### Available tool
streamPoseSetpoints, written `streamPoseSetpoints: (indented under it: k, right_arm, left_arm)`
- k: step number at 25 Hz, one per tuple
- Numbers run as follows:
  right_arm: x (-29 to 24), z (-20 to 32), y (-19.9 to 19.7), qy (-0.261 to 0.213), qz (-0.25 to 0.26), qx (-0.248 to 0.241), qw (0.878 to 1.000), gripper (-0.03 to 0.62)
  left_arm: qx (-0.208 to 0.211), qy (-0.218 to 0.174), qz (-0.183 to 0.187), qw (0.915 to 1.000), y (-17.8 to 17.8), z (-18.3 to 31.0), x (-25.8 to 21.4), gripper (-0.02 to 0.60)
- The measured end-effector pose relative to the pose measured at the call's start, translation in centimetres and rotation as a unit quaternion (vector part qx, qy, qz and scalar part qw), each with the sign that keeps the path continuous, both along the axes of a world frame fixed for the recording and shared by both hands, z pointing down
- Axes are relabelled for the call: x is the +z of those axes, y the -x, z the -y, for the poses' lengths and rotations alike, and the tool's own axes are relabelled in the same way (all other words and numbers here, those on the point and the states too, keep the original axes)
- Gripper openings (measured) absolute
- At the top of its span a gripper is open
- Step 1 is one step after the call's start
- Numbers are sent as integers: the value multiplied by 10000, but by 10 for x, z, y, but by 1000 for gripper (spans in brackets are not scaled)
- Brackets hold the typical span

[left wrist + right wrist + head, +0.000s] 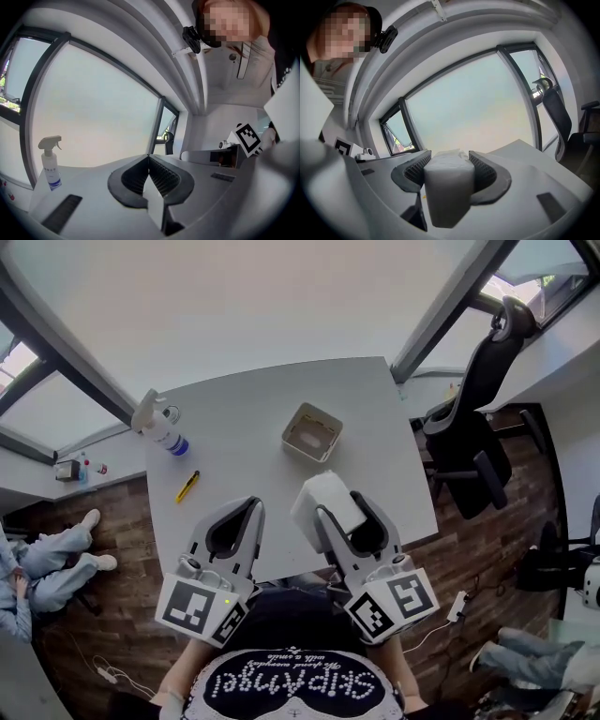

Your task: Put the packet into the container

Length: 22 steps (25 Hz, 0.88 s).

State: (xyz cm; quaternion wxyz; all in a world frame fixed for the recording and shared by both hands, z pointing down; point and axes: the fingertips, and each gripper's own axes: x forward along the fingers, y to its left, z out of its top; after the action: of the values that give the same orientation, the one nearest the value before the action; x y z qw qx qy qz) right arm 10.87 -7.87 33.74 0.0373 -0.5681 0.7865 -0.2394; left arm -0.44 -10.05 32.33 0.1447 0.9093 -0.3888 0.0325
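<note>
Packet (pixel 323 495) is gripped by right gripper (pixel 339 505) near container (pixel 312 431) | left gripper (pixel 253 506) is closed | container is set on table (pixel 244 418), above wooden floor (pixel 122 606).

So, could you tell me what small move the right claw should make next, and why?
Probably carry the right claw forward over the container: it is shut on the white packet, and the container sits open farther along the table.
</note>
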Motion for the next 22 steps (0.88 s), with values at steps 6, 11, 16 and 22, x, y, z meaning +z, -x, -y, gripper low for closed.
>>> streamPoseSetpoints:
  k: [6,11,16,22]
  right_arm:
    - [3,10,-9,45,-18,-12,10000,256]
    - [3,16,-3,50,-46,-147,9999,256]
    - [5,21,-1,43,-172,-183,9997,256]
    - [4,36,-3,-36,-294,-184,9994,256]
  left_arm:
    - [-65,-16,-11,10000,-4,7,-1,8]
    - [-128,90,28,9999,1,12,5,8]
    - [-153,167,54,9997,5,17,11,8]
    - [-165,168,50,9997,8,22,11,8]
